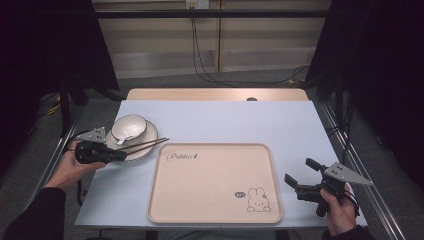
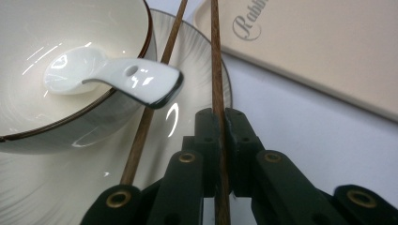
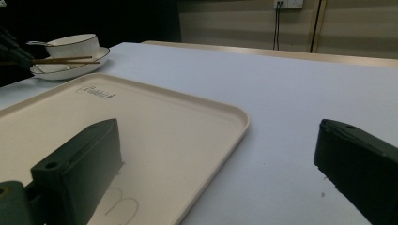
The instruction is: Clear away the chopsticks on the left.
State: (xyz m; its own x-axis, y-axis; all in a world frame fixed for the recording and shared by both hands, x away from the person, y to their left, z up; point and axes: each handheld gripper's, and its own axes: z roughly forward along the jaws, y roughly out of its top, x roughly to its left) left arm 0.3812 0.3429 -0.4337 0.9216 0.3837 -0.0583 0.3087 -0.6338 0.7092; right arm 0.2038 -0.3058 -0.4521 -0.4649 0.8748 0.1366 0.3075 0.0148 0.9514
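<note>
A white bowl (image 1: 128,127) with a white spoon (image 2: 117,75) in it stands on a saucer (image 1: 150,135) at the table's left. Two brown chopsticks (image 1: 147,144) lie across the saucer's near rim. My left gripper (image 1: 122,156) is shut on the right-hand chopstick (image 2: 216,56), its pads clamped on the near end; the other chopstick (image 2: 155,89) lies loose beside it under the spoon's handle. My right gripper (image 1: 300,170) is held just off the beige tray's (image 1: 215,182) right edge, jaws wide open with nothing between them.
The tray has a rabbit drawing (image 1: 257,199) at its near right corner and lettering at its far left. A pale blue tabletop (image 1: 240,120) stretches beyond the tray. Cables hang down the wall behind the table.
</note>
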